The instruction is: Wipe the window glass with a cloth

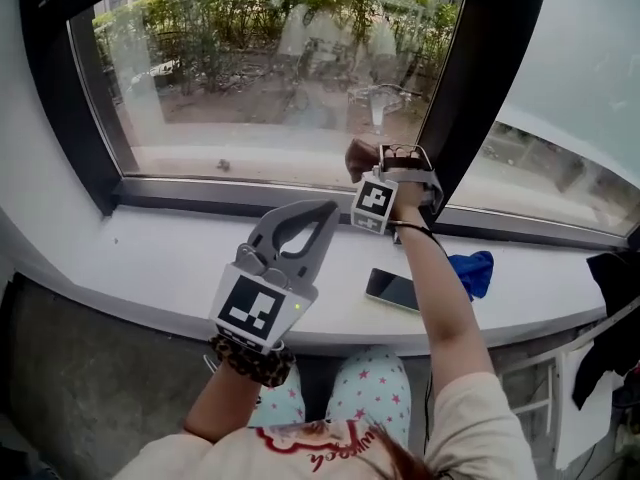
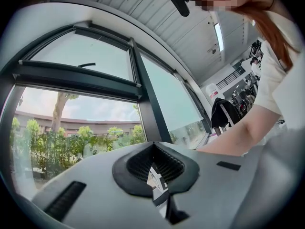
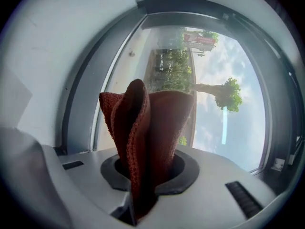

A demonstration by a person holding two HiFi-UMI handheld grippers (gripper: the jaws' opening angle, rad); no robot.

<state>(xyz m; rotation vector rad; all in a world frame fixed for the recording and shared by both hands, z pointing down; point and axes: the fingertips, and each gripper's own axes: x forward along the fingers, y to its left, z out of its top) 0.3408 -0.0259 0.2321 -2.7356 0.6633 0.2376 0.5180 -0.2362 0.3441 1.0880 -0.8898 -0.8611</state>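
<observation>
Left gripper [image 1: 322,210] jaws meet empty; only right gripper view shows cloth [image 3: 145,132] clamped.

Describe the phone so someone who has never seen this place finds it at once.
Look along the white windowsill below the big black-framed window. Right of its centre lies the phone, flat, beside a crumpled blue cloth. It is the only dark, glossy rectangle there.
</observation>
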